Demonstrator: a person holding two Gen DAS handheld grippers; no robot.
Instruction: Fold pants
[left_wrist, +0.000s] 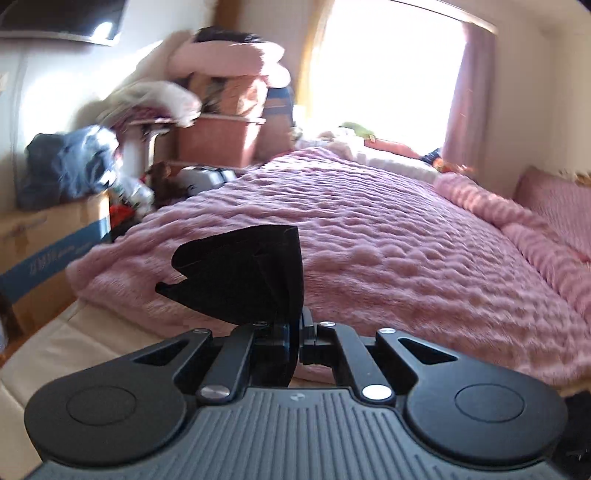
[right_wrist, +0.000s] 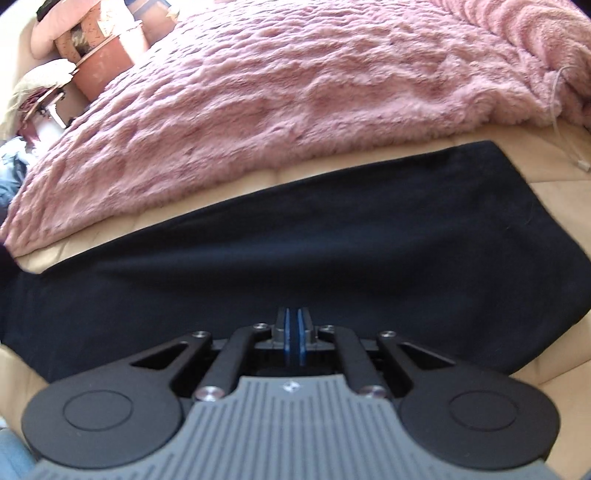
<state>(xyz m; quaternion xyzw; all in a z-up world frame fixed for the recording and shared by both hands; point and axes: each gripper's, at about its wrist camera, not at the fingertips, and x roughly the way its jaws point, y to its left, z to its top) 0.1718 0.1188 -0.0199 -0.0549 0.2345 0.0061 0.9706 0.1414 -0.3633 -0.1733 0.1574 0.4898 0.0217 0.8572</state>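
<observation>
The black pants (right_wrist: 332, 229) lie flat in a long band across the beige sheet (right_wrist: 229, 199), along the near edge of the bed. My right gripper (right_wrist: 294, 321) is just over them with its blue pads (right_wrist: 286, 332) pressed together and no cloth seen between them. In the left wrist view, my left gripper (left_wrist: 295, 325) is shut on a bunched end of the black pants (left_wrist: 243, 273), which stands up in folds above the jaws and hides the fingertips. That end is lifted off the bed.
A fluffy pink blanket (left_wrist: 369, 236) covers most of the bed. At the left are a cardboard box (left_wrist: 51, 240), piled clothes (left_wrist: 70, 166) and a brown basket (left_wrist: 218, 140). A bright window (left_wrist: 384, 74) with a pink curtain (left_wrist: 469, 96) is behind. A white cable (right_wrist: 561, 122) hangs at the right.
</observation>
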